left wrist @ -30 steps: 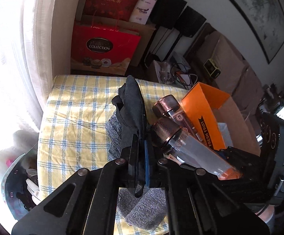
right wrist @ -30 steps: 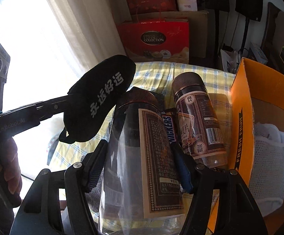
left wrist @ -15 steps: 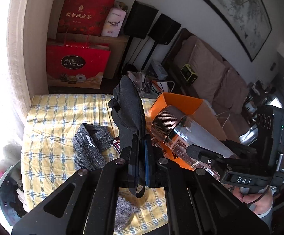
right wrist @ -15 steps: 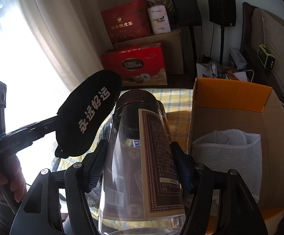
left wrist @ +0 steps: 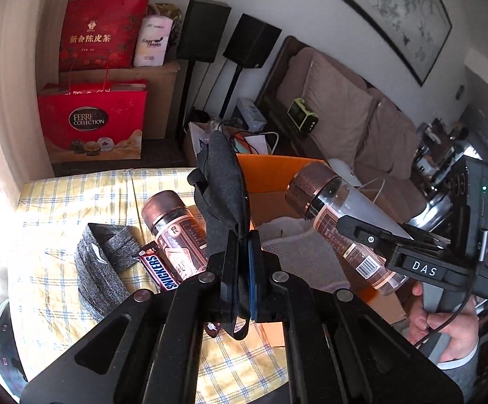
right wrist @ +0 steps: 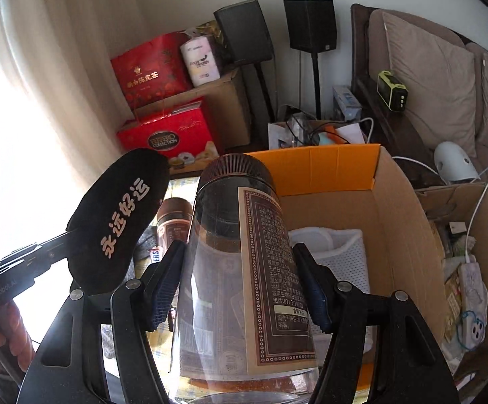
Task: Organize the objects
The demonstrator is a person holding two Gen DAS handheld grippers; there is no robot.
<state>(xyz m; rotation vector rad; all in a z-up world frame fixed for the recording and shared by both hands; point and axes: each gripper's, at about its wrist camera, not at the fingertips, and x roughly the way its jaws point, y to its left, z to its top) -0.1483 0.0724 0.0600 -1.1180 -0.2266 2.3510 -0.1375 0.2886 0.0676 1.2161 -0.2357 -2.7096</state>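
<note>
My left gripper (left wrist: 242, 269) is shut on a black eye mask (left wrist: 225, 188), which sticks up from its fingers; the right wrist view shows the eye mask (right wrist: 119, 225) with orange lettering at left. My right gripper (right wrist: 240, 282) is shut on a clear jar (right wrist: 240, 269) with a brown lid and label, held over the open cardboard box (right wrist: 398, 222). From the left wrist view the jar (left wrist: 341, 225) hangs above the box's orange flap (left wrist: 270, 175). A white mesh bag (right wrist: 341, 249) lies inside the box.
On the yellow checked cloth (left wrist: 75, 202) lie a second brown-lidded jar (left wrist: 173, 225), a Snickers bar (left wrist: 161, 271) and a grey folded sock (left wrist: 102, 269). Red gift bags (left wrist: 92, 124), two black speakers (left wrist: 203, 30) and a sofa (left wrist: 355, 114) stand behind.
Both grippers moved right and up with their loads. The jar has travelled from above the cloth to above the box, and the eye mask now sits by the box's flap.
</note>
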